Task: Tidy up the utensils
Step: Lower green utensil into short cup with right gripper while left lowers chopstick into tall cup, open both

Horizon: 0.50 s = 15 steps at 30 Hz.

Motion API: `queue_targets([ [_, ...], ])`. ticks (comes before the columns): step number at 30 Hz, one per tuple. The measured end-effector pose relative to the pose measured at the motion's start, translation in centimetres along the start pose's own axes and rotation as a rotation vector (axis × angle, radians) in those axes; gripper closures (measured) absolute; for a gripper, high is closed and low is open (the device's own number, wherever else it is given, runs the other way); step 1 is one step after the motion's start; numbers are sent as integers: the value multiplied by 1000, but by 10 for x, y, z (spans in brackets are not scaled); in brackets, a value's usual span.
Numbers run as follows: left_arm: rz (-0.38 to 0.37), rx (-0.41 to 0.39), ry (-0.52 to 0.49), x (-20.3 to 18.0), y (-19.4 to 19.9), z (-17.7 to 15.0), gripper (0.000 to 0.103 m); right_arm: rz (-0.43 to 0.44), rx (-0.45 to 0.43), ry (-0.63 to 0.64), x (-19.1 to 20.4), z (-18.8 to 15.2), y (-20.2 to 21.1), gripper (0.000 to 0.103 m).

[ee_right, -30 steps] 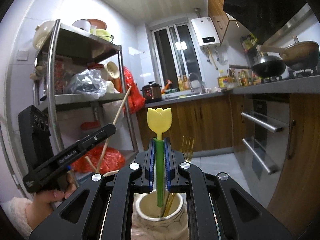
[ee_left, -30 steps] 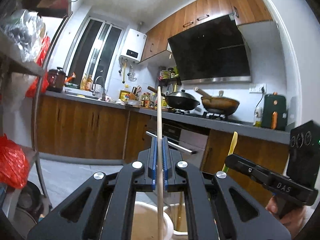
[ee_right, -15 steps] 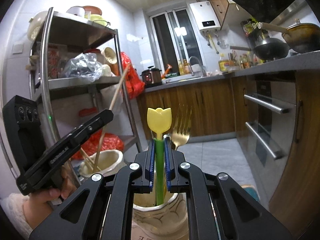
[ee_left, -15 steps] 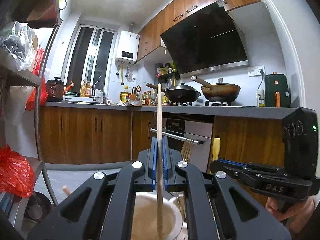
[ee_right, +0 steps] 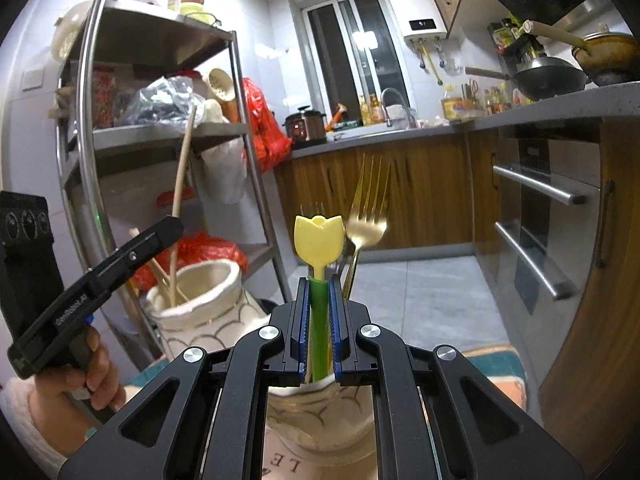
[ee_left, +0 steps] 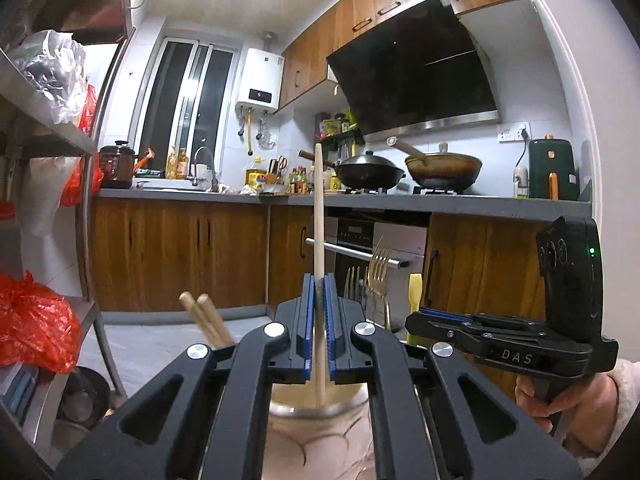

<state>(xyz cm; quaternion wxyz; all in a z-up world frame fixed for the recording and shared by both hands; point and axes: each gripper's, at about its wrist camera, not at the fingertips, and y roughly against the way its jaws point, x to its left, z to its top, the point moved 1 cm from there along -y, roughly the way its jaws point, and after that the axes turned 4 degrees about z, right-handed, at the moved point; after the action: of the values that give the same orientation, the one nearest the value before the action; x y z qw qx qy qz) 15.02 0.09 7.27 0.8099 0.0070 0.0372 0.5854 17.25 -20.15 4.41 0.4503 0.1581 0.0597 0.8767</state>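
Observation:
My left gripper (ee_left: 318, 280) is shut on a long wooden chopstick (ee_left: 319, 216), held upright with its lower end inside a cream ceramic jar (ee_left: 320, 428); two more chopstick ends (ee_left: 202, 316) lean out of that jar. In the right wrist view the same jar (ee_right: 200, 304) stands at the left with my left gripper (ee_right: 172, 226) above it. My right gripper (ee_right: 319, 284) is shut on the green stem of a yellow tulip-shaped utensil (ee_right: 319, 246), its lower end in a second cream jar (ee_right: 316, 416) that also holds gold forks (ee_right: 366, 216).
A steel shelf rack (ee_right: 160, 132) with bags and bowls stands at the left, with red bags (ee_left: 32, 332) on its lower shelf. Wooden cabinets, an oven (ee_right: 552, 216) and a counter with woks (ee_left: 404, 168) line the right and back. A patterned mat (ee_right: 492, 360) lies under the jars.
Both grippers have come down with their utensils, whose lower ends now sit deeper in the two jars. The forks and the leaning chopsticks have risen into view.

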Motion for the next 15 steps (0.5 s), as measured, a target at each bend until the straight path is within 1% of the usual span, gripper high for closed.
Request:
queue_targets([
  [2,-6,17,11,0,1,-2,98,-3,12,2,0,-3,-2,93],
  [5,6,44,-2,-2,1,-6,98,-6,21,1,0,-5,-3,93],
  [12,20,70,-8,-1,1,-11,98,-27,37,16,2,-10,-5,92],
  [14,16,63,-8,-1,2,-11,96,-30,39,16,1,-10,-5,92],
  [15,17,62,-9,-1,2,-11,94,-30,40,15,1,-10,-6,92],
])
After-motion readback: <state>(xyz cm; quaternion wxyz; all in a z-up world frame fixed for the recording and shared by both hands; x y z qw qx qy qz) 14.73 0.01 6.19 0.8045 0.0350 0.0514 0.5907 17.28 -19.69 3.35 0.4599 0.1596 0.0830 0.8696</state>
